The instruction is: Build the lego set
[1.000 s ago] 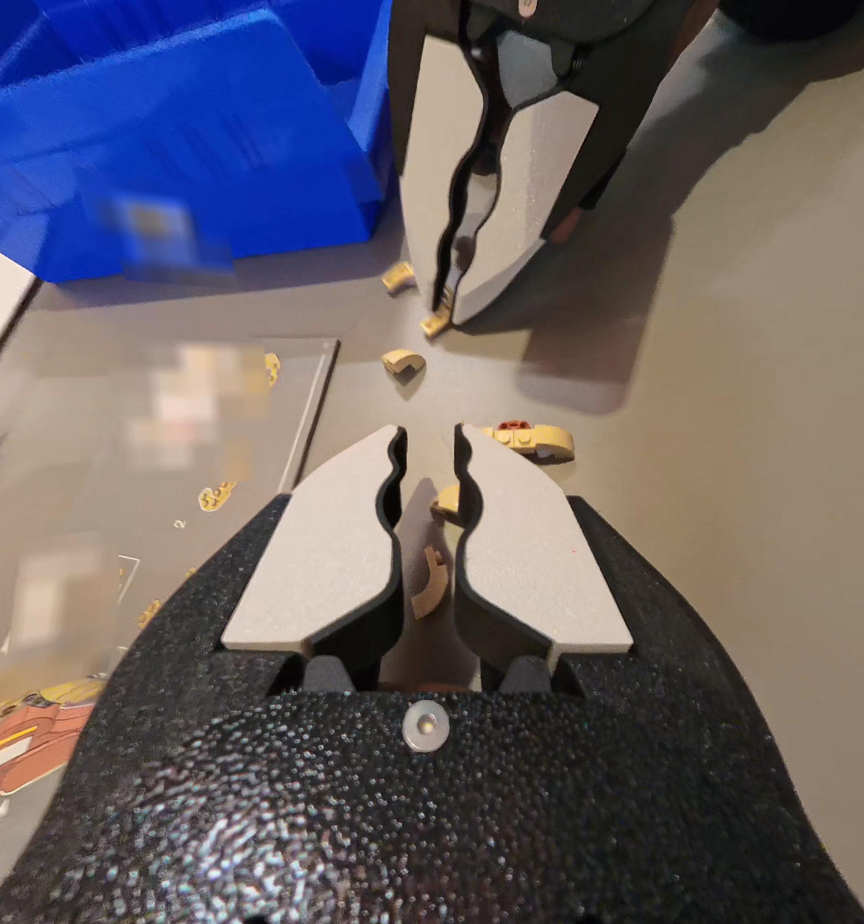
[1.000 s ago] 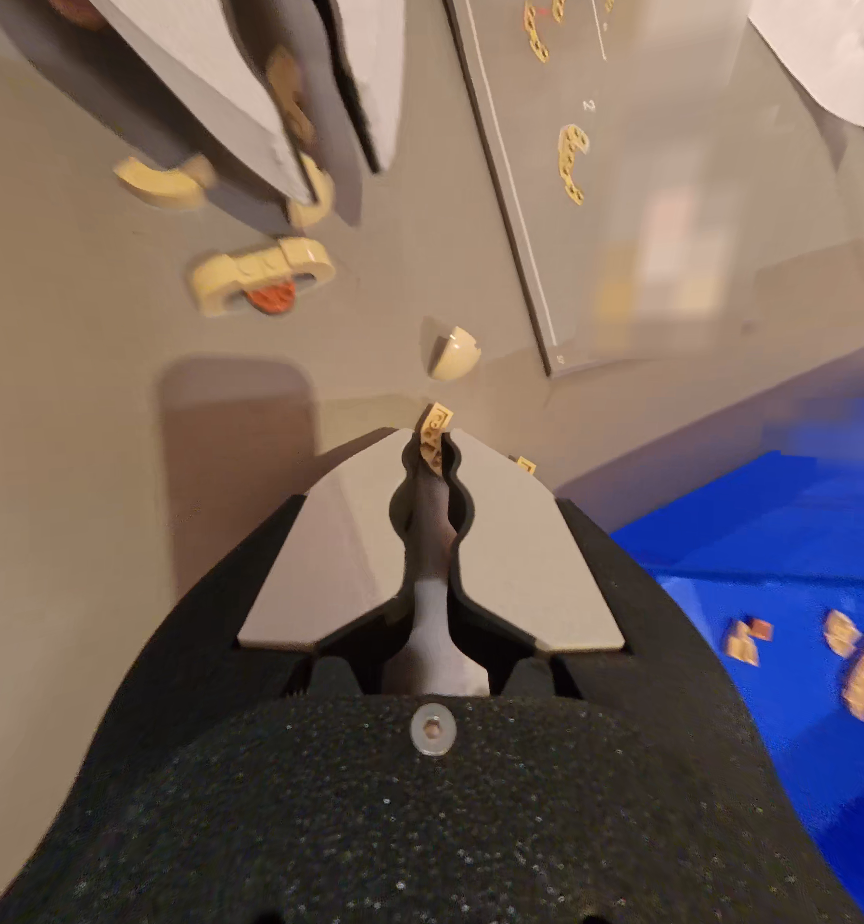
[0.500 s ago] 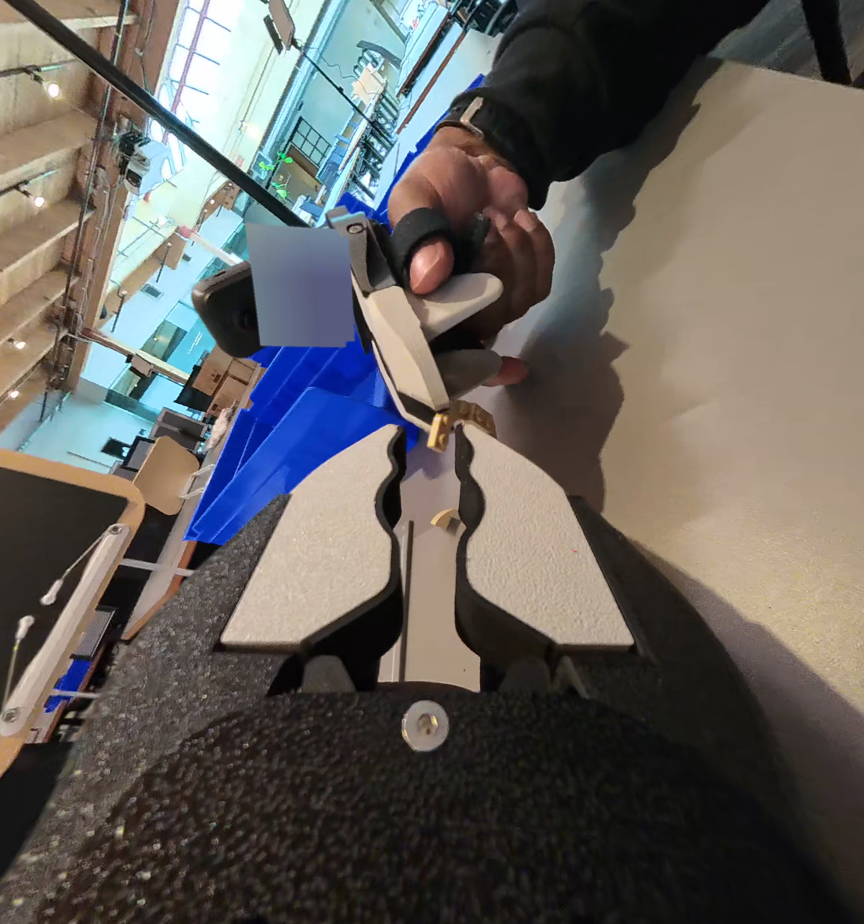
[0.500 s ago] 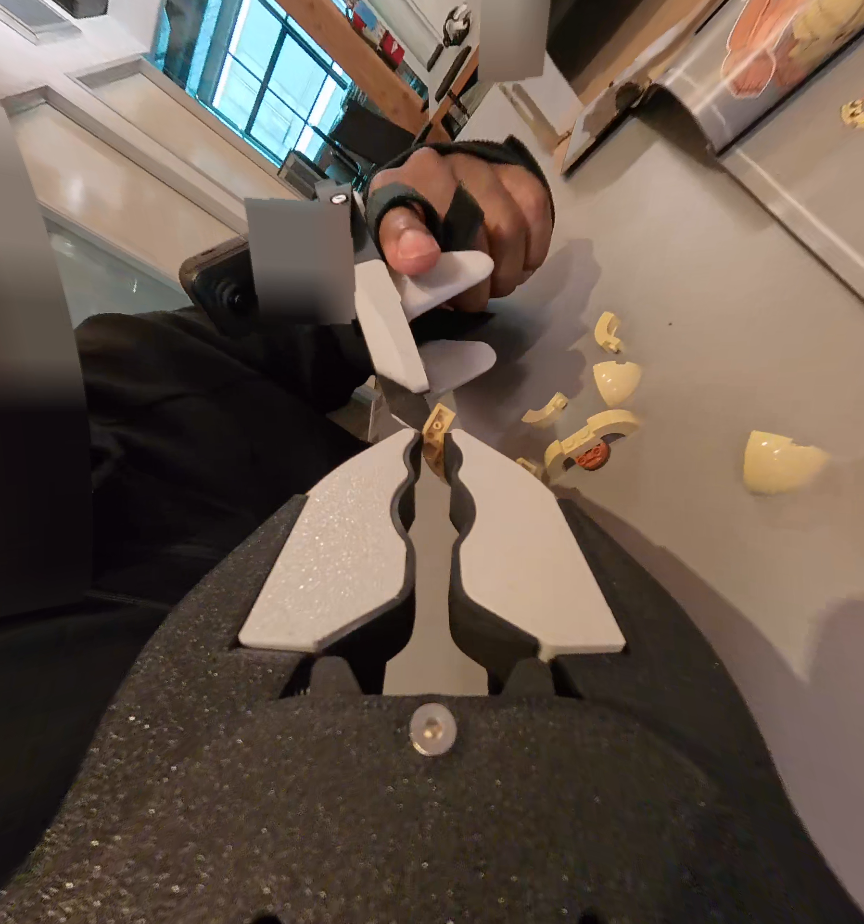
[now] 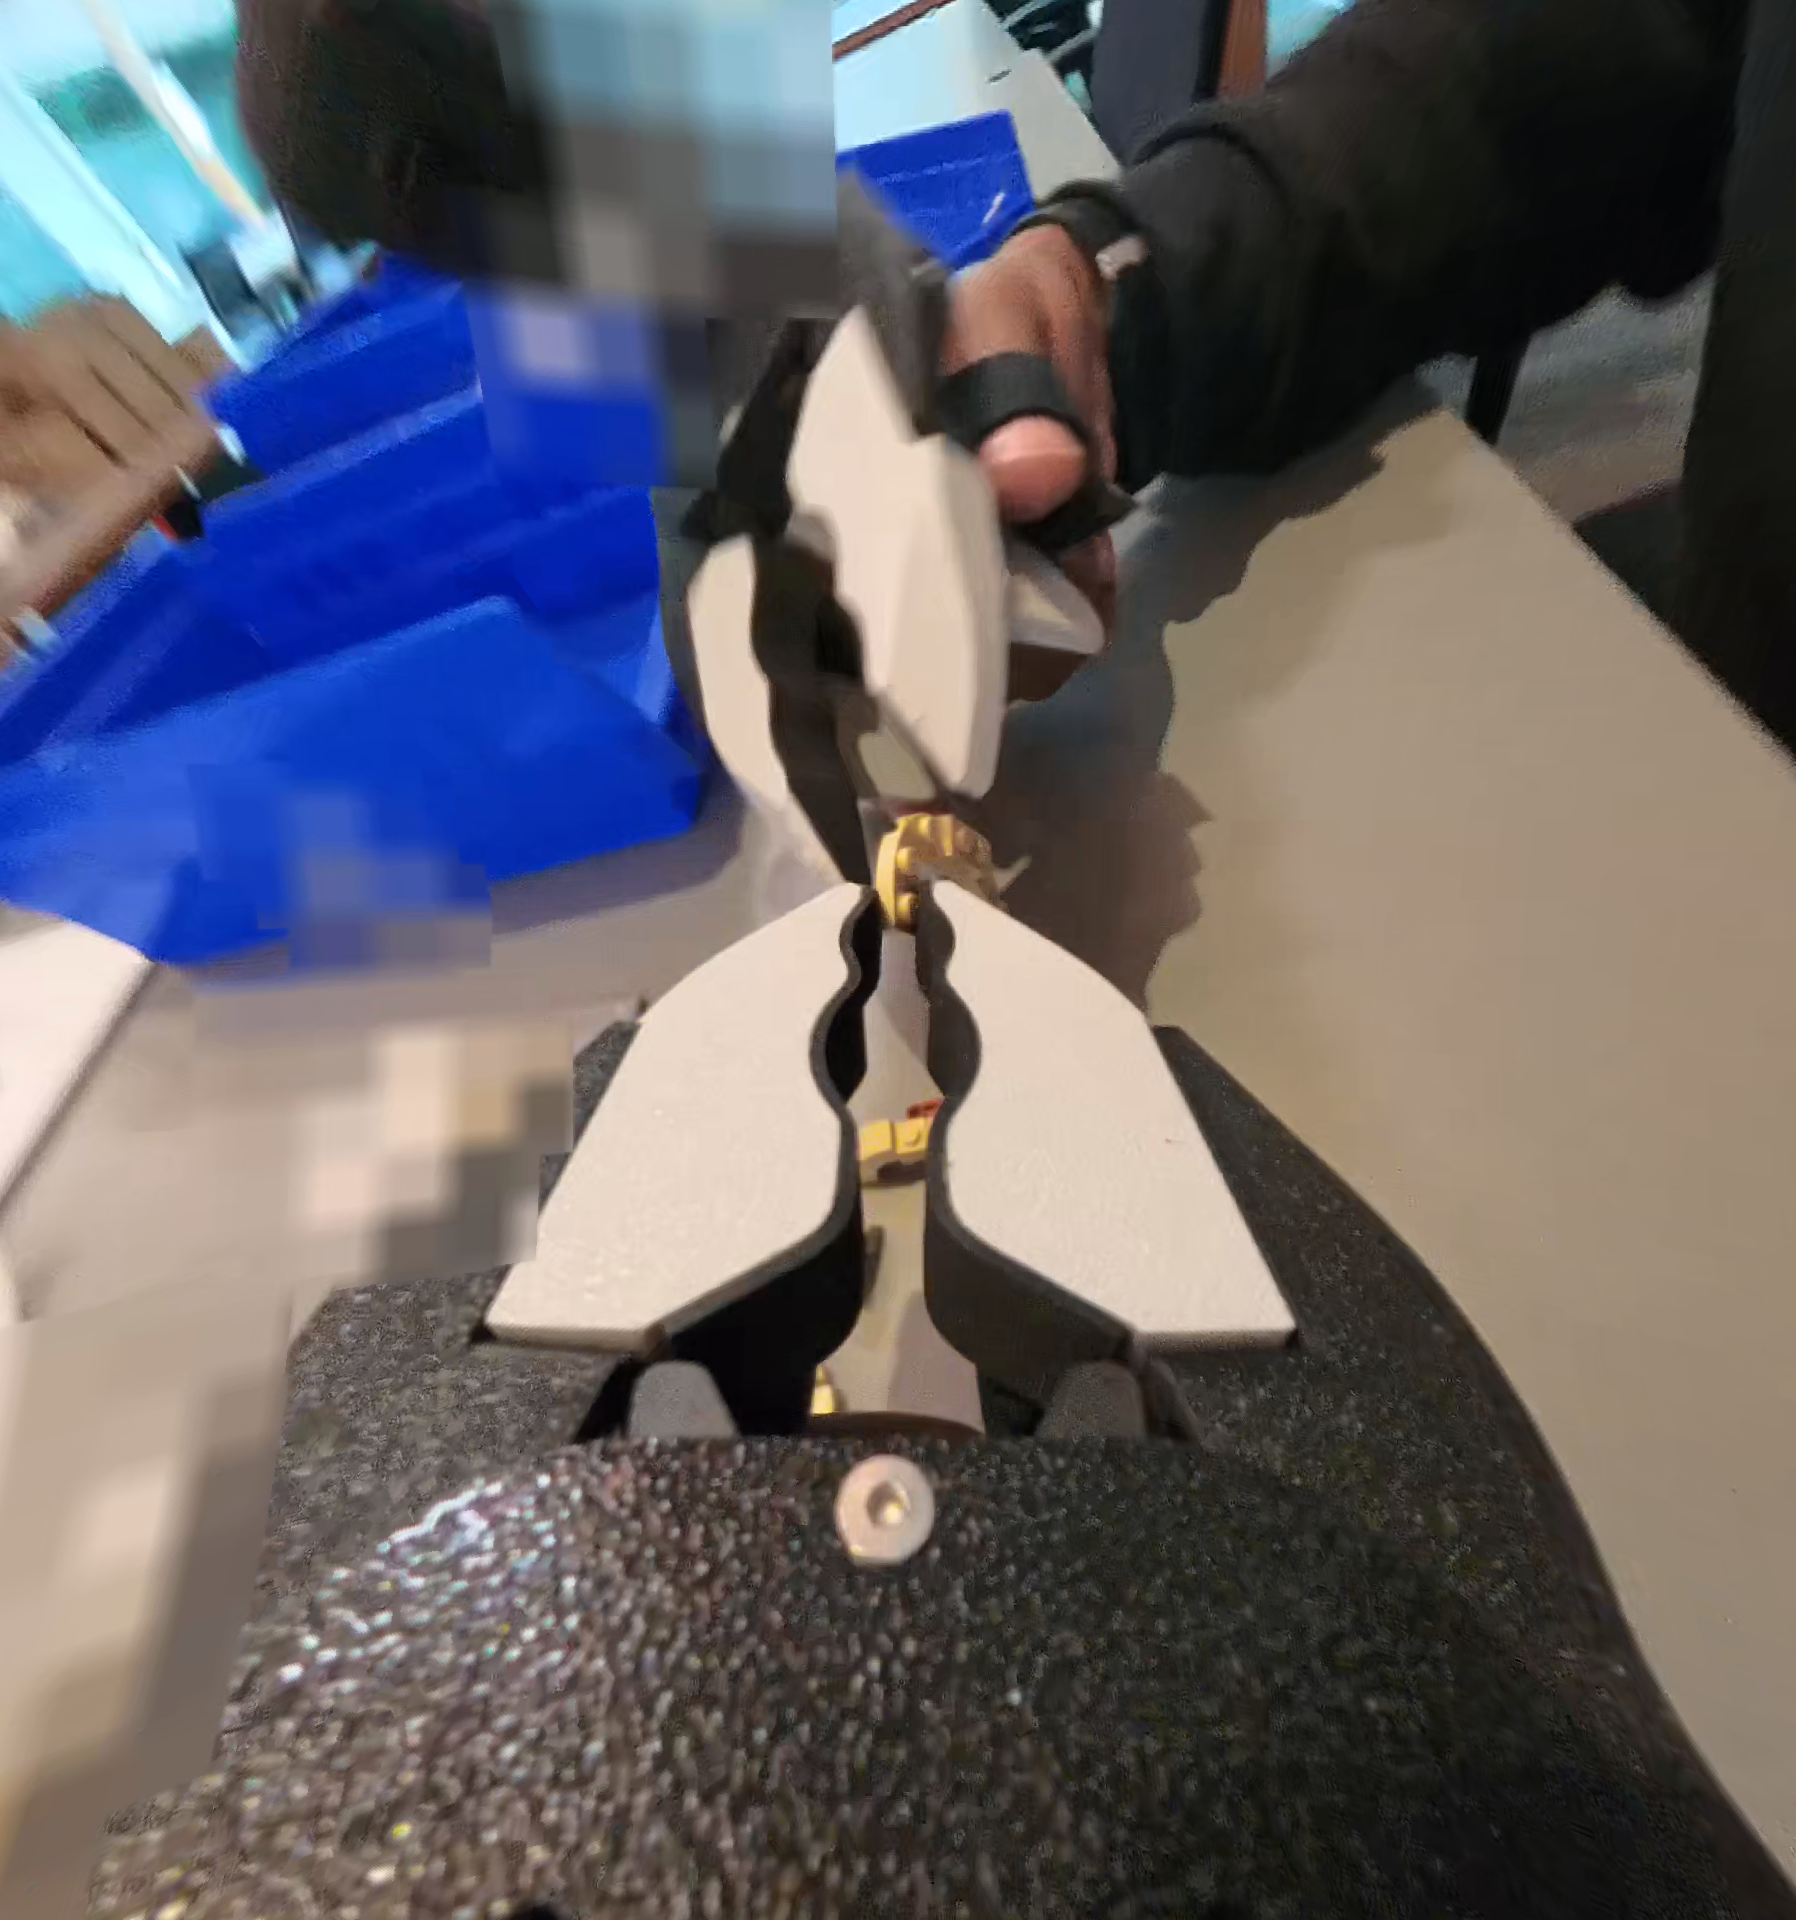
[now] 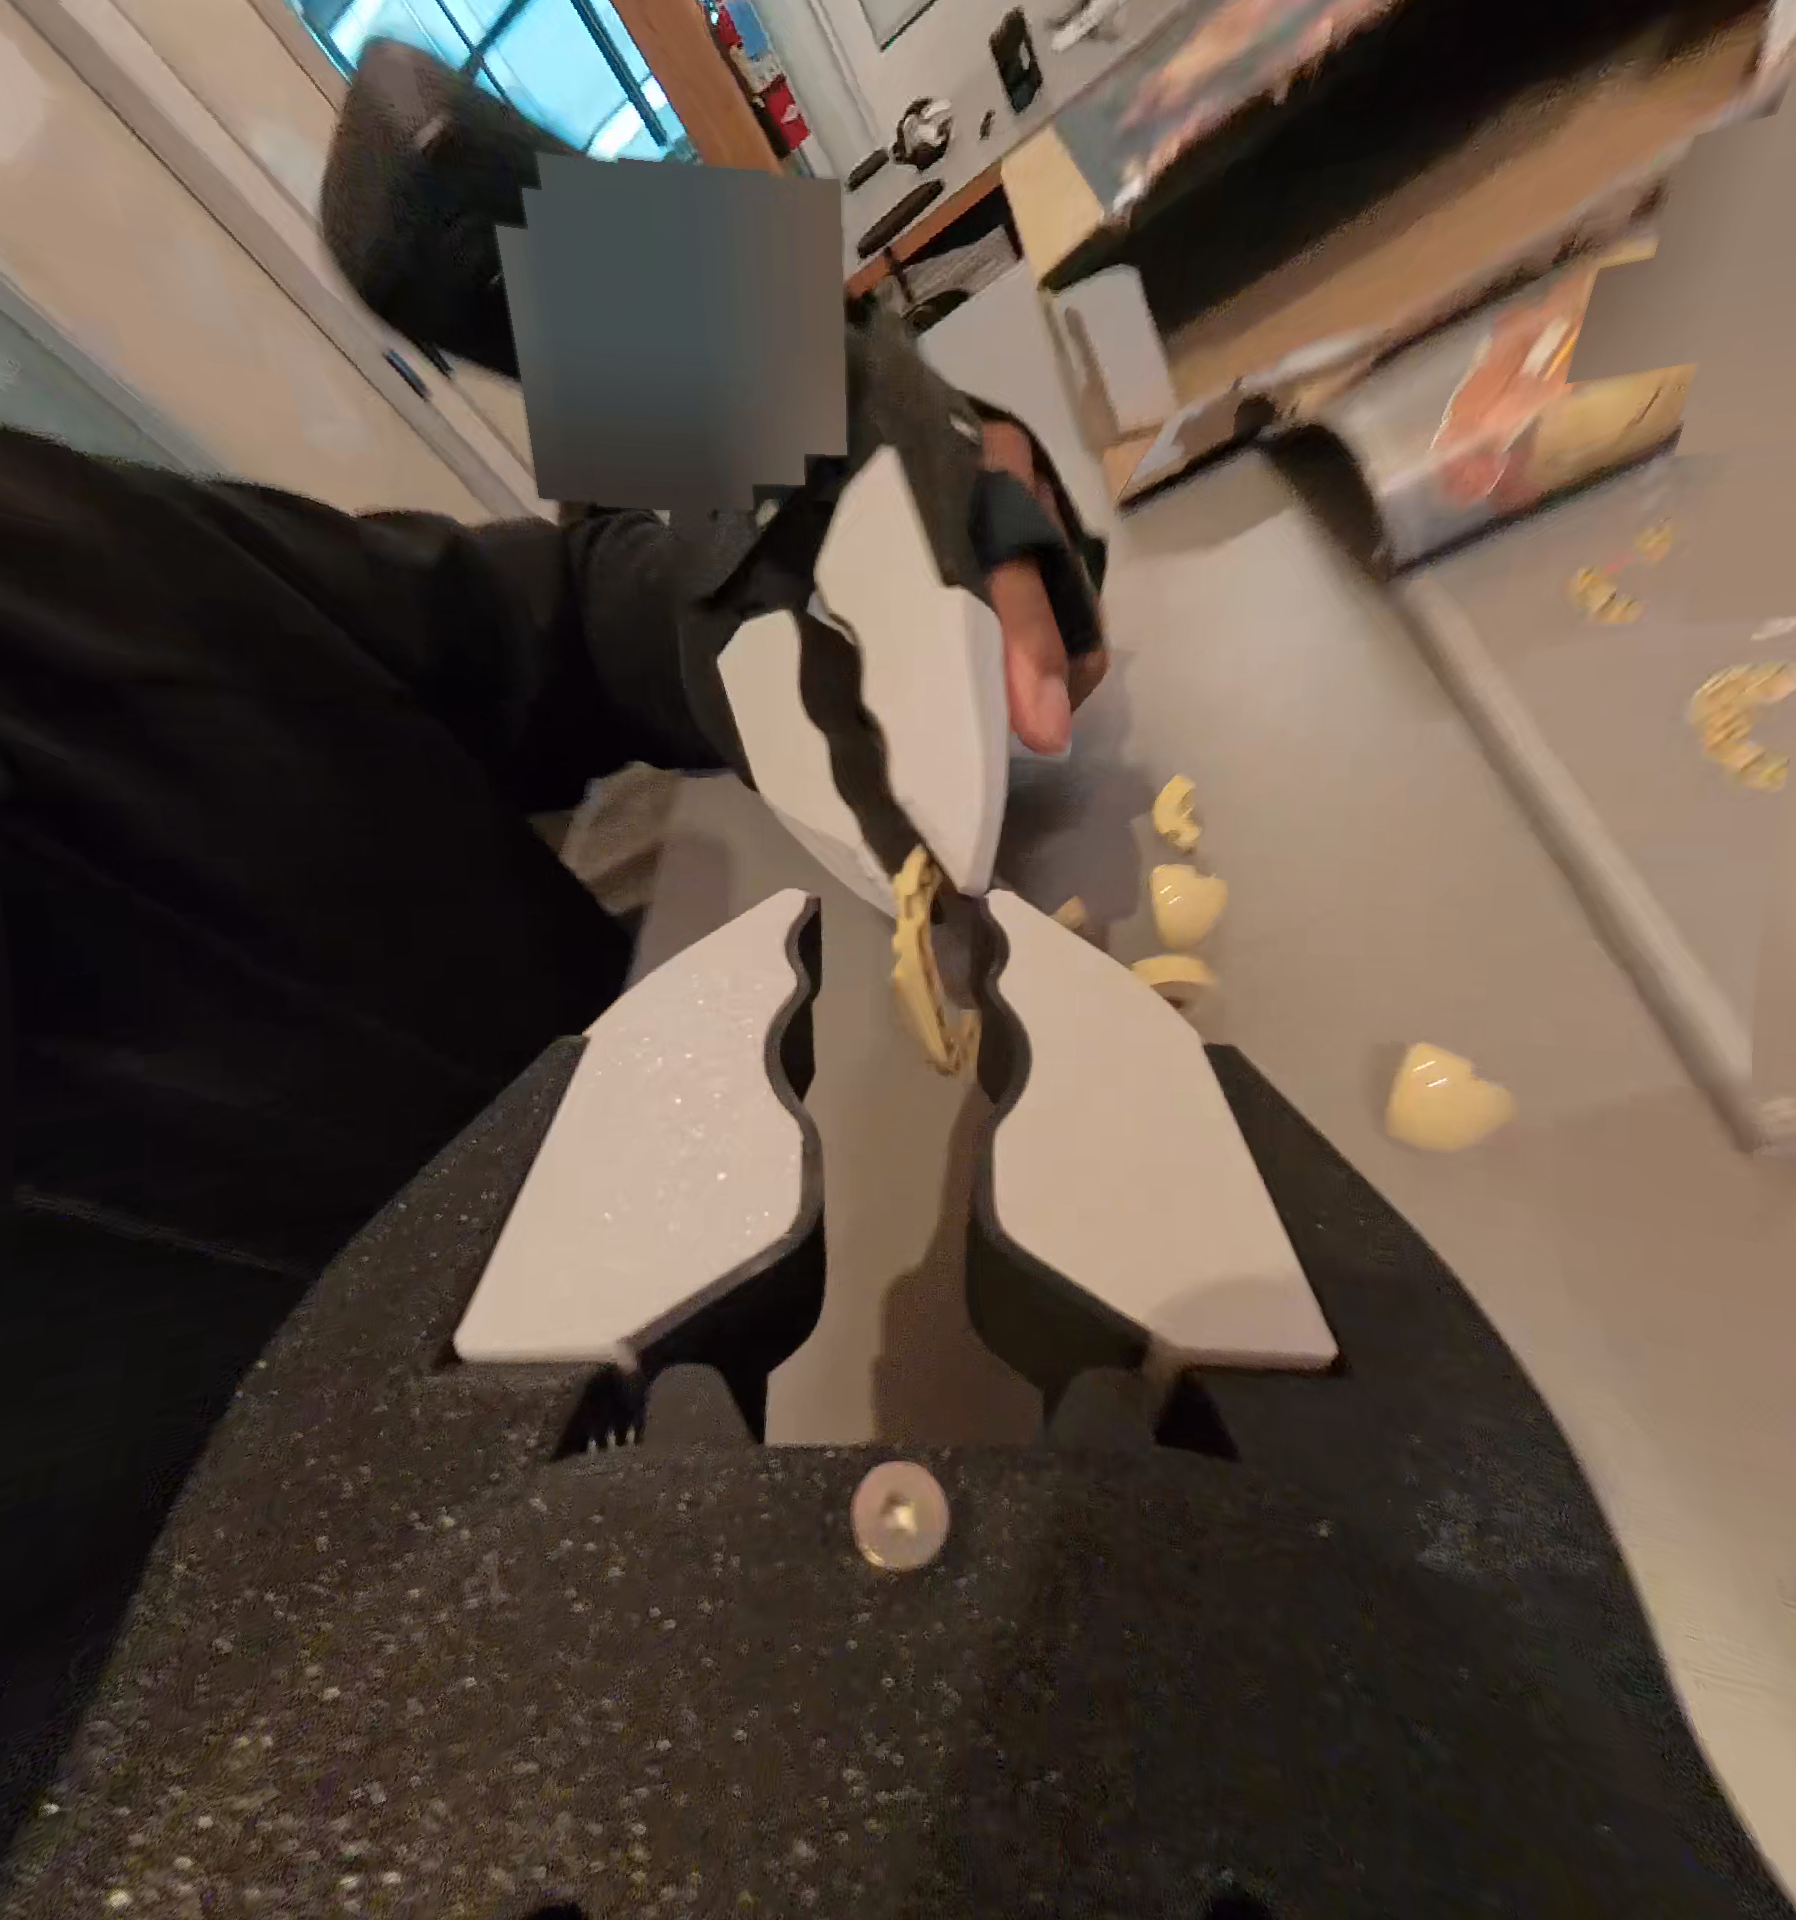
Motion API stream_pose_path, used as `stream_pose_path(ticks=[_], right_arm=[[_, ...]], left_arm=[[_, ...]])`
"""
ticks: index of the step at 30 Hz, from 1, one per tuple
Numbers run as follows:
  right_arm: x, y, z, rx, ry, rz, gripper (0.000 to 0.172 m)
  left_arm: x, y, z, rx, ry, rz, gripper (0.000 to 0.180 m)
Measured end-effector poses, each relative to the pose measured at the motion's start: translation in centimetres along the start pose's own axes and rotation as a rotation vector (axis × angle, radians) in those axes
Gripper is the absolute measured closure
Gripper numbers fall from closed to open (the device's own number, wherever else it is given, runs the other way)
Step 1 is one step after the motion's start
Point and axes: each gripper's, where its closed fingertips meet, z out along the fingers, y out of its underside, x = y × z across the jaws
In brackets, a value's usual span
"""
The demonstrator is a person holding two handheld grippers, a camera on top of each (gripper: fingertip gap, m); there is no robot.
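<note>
Blue bins (image 5: 354, 675) left of the left gripper (image 5: 899, 904): smeared, contents unreadable. Tan curved piece (image 5: 909, 868) at its tips half hidden behind the fingers. Printed sheet (image 6: 1600, 644) right of the right gripper (image 6: 904, 914): blurred, cut by the edge. Small tan bits (image 5: 889, 1143) under the left gripper: shape unclear.

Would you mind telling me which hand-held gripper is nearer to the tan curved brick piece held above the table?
Left. The left hand-held gripper pinches the tan curved piece at its tips; the right hand-held gripper stands open around it.
</note>
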Motion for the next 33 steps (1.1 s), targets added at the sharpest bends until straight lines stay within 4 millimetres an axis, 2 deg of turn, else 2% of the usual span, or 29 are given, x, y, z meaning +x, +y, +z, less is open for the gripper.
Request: stream_pose_path(ticks=[5, 8, 11, 16, 21, 33], right_arm=[[0.9, -1.0, -1.4, 0.004, 0.27, -0.529, 0.138], [1.7, -0.3, -1.4, -0.077, 0.406, -0.818, 0.124], [2.2, 0.6, -0.9, -0.124, 0.457, -0.975, 0.109], [0.6, 0.9, 0.1, -0.075, 0.39, -1.053, 0.106], [-1.1, 1.2, 0.7, -0.038, 0.302, -1.041, 0.11], [-1.1, 2.2, 1.3, -0.071, 0.251, -0.956, 0.123]], left_arm=[[-1.3, 0.6, -0.5, 0.031, 0.076, -0.435, 0.175], [-1.6, 0.6, -0.9, 0.082, 0.137, -0.615, 0.175], [-1.3, 0.2, -1.1, 0.122, 0.223, -0.744, 0.175], [0.3, -0.7, -1.2, 0.155, 0.379, -0.838, 0.175], [1.4, -0.6, -0.9, 0.127, 0.439, -0.86, 0.175], [2.0, -0.4, -0.5, 0.095, 0.454, -0.845, 0.174]])
